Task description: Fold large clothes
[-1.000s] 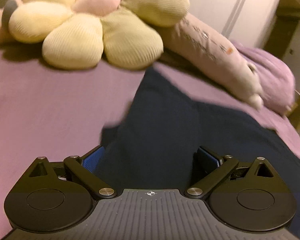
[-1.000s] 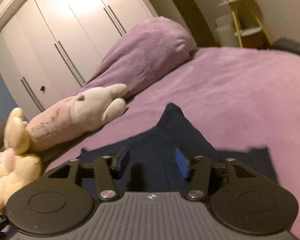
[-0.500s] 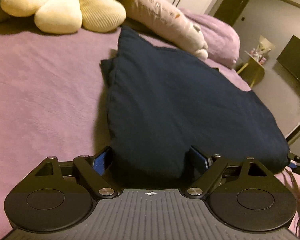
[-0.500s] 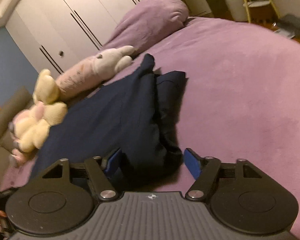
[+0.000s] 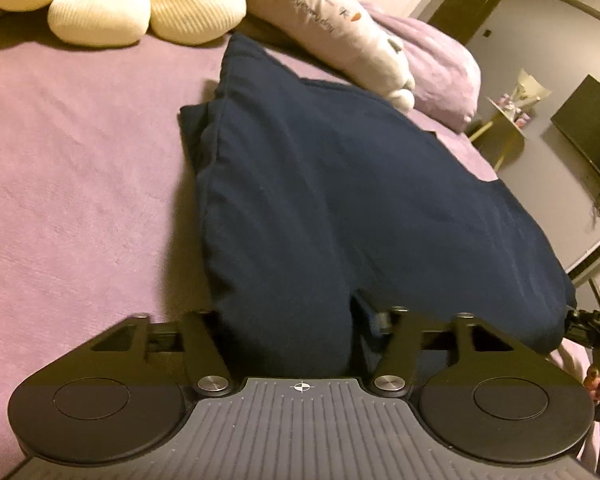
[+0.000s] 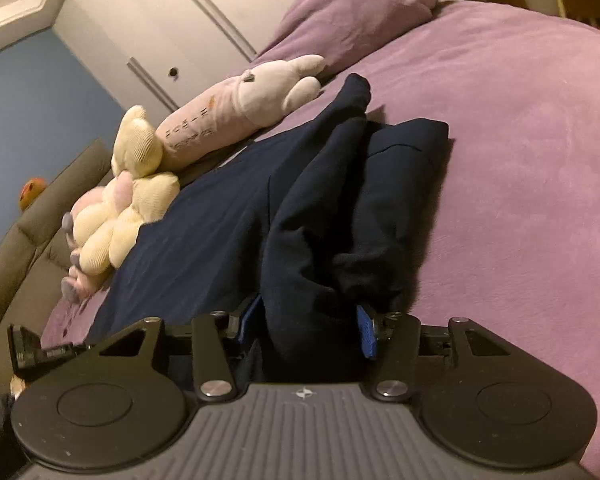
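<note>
Bed [image 5: 80, 168]: purple cover, navy garment [image 5: 340, 184] spread on it.
Left gripper [image 5: 288, 320]: clamped on garment's edge.
Right gripper [image 6: 308, 320]: clamped on bunched cloth.

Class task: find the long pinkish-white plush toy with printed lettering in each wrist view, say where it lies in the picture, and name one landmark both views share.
Left wrist view: the plush toy lies top centre-right, beyond the dark garment.
Right wrist view: the plush toy lies upper left of centre, left of the garment.
Shared landmark: the yellow flower cushion beside the toy.
</note>
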`<state>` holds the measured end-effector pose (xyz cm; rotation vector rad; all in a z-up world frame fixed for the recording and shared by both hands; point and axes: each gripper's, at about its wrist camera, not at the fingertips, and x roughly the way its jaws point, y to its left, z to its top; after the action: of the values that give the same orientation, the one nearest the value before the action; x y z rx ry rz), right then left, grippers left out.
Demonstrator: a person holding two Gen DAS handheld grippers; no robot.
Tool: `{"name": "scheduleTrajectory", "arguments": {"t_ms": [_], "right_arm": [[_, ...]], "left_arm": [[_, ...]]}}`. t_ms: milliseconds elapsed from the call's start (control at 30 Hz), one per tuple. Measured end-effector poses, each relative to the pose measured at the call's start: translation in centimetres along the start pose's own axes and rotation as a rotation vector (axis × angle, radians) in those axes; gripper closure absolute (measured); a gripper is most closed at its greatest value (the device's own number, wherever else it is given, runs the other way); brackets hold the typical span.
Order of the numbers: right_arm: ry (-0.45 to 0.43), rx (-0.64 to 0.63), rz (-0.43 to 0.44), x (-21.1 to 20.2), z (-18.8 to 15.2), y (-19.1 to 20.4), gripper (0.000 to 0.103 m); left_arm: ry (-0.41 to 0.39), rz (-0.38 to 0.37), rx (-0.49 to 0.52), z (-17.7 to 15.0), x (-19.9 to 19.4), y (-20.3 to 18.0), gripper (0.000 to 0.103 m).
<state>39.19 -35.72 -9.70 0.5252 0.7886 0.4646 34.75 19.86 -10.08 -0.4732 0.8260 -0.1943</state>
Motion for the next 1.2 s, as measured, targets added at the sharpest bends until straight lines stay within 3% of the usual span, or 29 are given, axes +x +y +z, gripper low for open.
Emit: {"name": "scheduleTrajectory", "arguments": {"t_ms": [100, 167, 367, 500, 600, 667, 733, 800, 833, 867, 900, 933, 1000, 1100, 1200], "right_arm": [[0.000, 0.052, 0.008, -0.5, -0.2, 0.1, 0.076], [-0.003, 0.104, 0.038, -1.2, -0.2, 0.0, 0.081], [0.005, 0.119, 0.166, -4.9, -0.5, 2.3, 0.084], [0.058, 0.110, 0.208, -8.0, -2.5, 3.9, 0.084], [0.082, 0.198, 0.245, -11.2, -5.1, 3.5, 0.084], [0.095, 0.252, 0.233, -13.3, -7.4, 3.0, 0.084], [0.099, 0.245, 0.158, -14.9, -9.4, 2.9, 0.082], [0.101, 0.241, 0.056, -15.6, -10.4, 2.6, 0.069], [0.095, 0.251, -0.002, -15.9, -10.5, 2.5, 0.066], [0.079, 0.249, -0.075, -16.5, -10.5, 2.6, 0.056], [0.056, 0.227, -0.133, -17.3, -10.4, 3.0, 0.044], [0.019, 0.205, -0.173, -18.0, -10.3, 3.5, 0.041], [-0.095, 0.116, -0.265, -19.5, -10.2, 5.4, 0.040], [-0.208, 0.008, -0.265, -18.4, -9.8, 8.8, 0.041], [-0.195, -0.051, -0.186, -13.3, -9.1, 12.8, 0.041]], "left_arm": [[-0.015, -0.024, -0.011, 0.2, -1.4, -0.1, 0.060], [-0.028, -0.042, -0.011, 0.6, -2.5, -0.5, 0.062], [-0.088, -0.124, -0.003, 0.8, -7.9, -2.1, 0.064], [-0.074, -0.138, 0.015, -2.3, -13.0, -3.3, 0.064], [-0.046, -0.149, -0.028, -6.4, -16.3, -3.4, 0.063], [-0.016, -0.119, -0.056, -9.2, -17.5, -3.1, 0.061], [0.026, -0.033, -0.081, -11.6, -17.4, -2.8, 0.053], [0.046, 0.070, -0.119, -12.7, -17.1, -2.4, 0.044], [0.039, 0.089, -0.138, -12.8, -17.3, -2.3, 0.042], [0.012, 0.090, -0.149, -12.7, -17.9, -2.3, 0.039], [-0.022, 0.103, -0.146, -12.5, -18.6, -2.4, 0.028], [-0.063, 0.135, -0.134, -12.1, -19.2, -2.7, 0.020], [-0.125, 0.192, -0.088, -11.0, -19.5, -3.7, 0.020], [-0.168, 0.267, -0.091, -9.6, -18.0, -5.7, 0.018], [-0.165, 0.306, -0.117, -8.0, -14.5, -8.5, 0.016]]}}
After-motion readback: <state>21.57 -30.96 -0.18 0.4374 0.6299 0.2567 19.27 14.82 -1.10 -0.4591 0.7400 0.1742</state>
